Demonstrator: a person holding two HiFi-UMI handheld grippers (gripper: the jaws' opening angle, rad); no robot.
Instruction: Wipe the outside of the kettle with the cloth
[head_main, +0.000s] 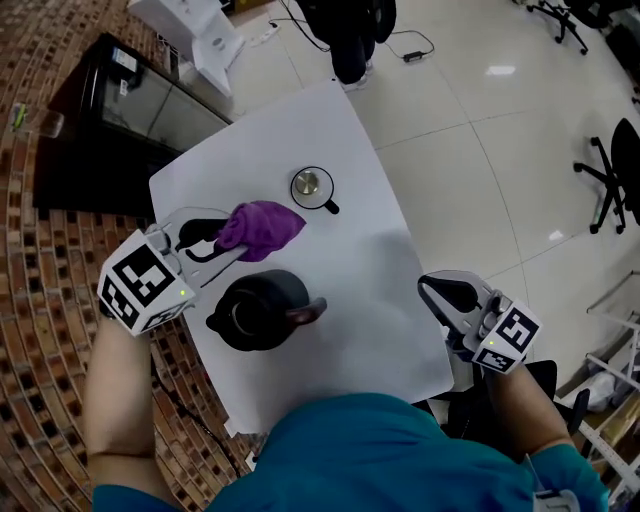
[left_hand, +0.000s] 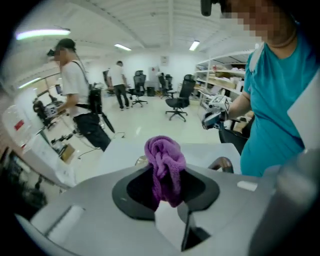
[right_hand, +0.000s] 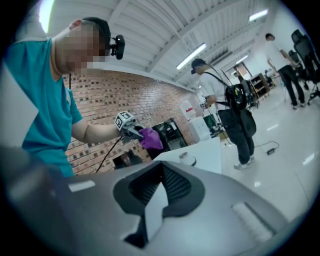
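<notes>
1. My left tool (head_main: 222, 240) is clamped on the purple cloth (head_main: 262, 226). The left gripper view shows the cloth (left_hand: 165, 162) bunched between the closed-in jaws, with a knot of it standing past the tips.
2. My right tool (head_main: 441, 297) has its jaws apart with nothing between them. It hangs just off the right edge of the counter (head_main: 385, 335).
3. The black kettle (head_main: 260, 311) stands upright near the left edge of the counter, toward the near left corner. Its top is open and its handle points to the right edge. Its lid (head_main: 312, 186) lies apart, toward the far edge.
4. The cloth hovers just beyond the kettle, between it and the lid, and I cannot see it touching the kettle. I judge the cloth is picked up and the wiping has not begun.
5. Next I would bring the cloth down onto the kettle's outer wall and rub round it. The right tool could steady the handle so the kettle does not slide.
6. I can read no brand, label or writing. The cubes (head_main: 143, 281) on the tools show only square black-and-white patterns.
</notes>
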